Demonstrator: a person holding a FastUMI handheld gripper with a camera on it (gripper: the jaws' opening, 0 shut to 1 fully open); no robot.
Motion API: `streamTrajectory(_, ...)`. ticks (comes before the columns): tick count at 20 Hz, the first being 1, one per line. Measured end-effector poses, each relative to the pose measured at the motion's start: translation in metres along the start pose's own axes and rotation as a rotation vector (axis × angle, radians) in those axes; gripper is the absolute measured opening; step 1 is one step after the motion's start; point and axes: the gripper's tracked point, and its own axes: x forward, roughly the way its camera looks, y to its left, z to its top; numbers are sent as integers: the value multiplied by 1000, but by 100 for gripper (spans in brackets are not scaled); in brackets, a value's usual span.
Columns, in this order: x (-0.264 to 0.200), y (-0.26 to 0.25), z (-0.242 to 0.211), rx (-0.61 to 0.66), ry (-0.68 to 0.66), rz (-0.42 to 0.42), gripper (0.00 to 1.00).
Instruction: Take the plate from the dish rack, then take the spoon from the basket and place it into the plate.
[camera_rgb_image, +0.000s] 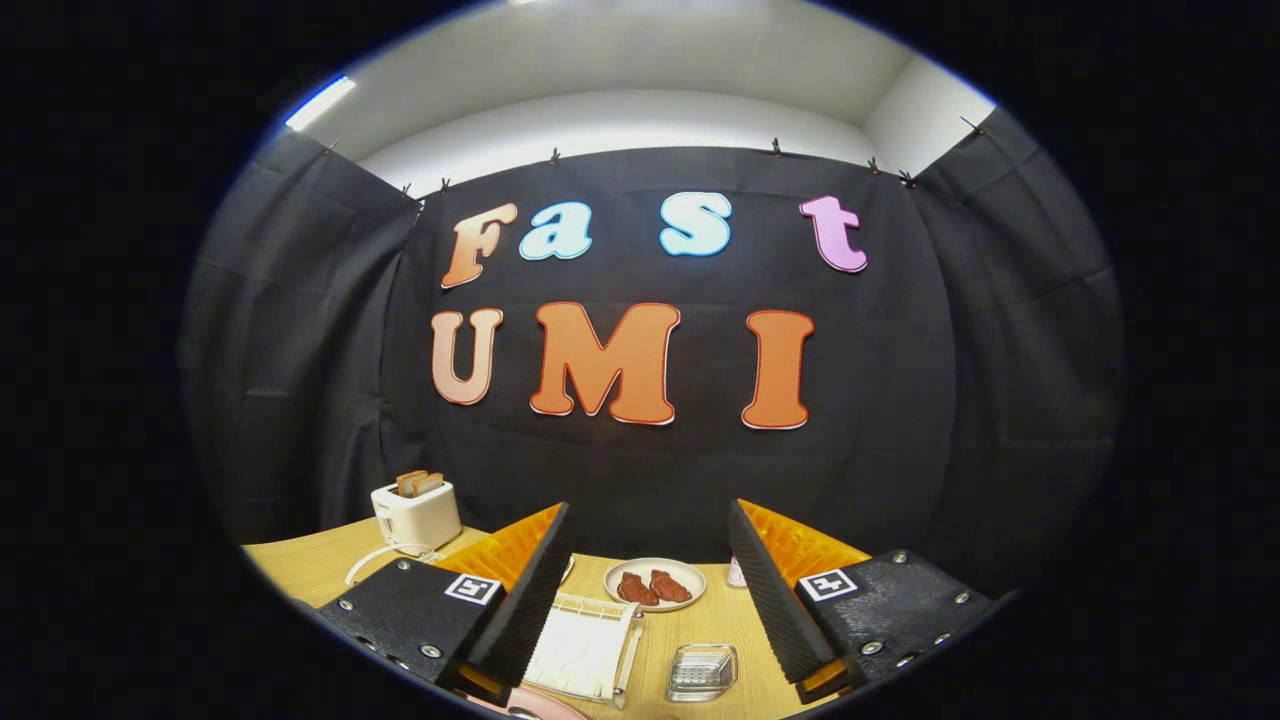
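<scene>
My gripper (650, 508) is open and holds nothing; its fingers are spread wide above a wooden table (300, 565). Between and below the fingers stands a white dish rack (585, 645) with thin bars. A pink rounded edge (540, 706) shows just in front of the rack, close under the left finger; I cannot tell whether it is a plate. Beyond the rack, a pale plate (655, 583) carries two reddish-brown pieces of food. A small clear ribbed container (702, 672) rests right of the rack, near the right finger.
A white toaster (415, 515) with two bread slices stands at the table's far left, its cord (375, 560) trailing on the wood. A small pale object (737, 573) peeks out beside the right finger. Black cloth walls close the booth behind the table.
</scene>
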Motion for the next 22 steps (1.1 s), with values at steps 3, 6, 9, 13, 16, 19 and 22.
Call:
streamTrajectory(3,0,-2,1,-2,-10,-3,93)
streamTrajectory(6,-1,-6,4,3,-18,-7,93)
streamTrajectory(9,-4,-9,1,11,-14,-12,97)
streamTrajectory(13,-9,-14,5,6,-42,-8,97)
streamTrajectory(16,-14,-21,12,-5,-76,-14,97)
streamTrajectory(19,-18,-24,17,-11,-115,-10,97)
streamTrajectory(22,-23,-29,11,-12,-108,-6,97)
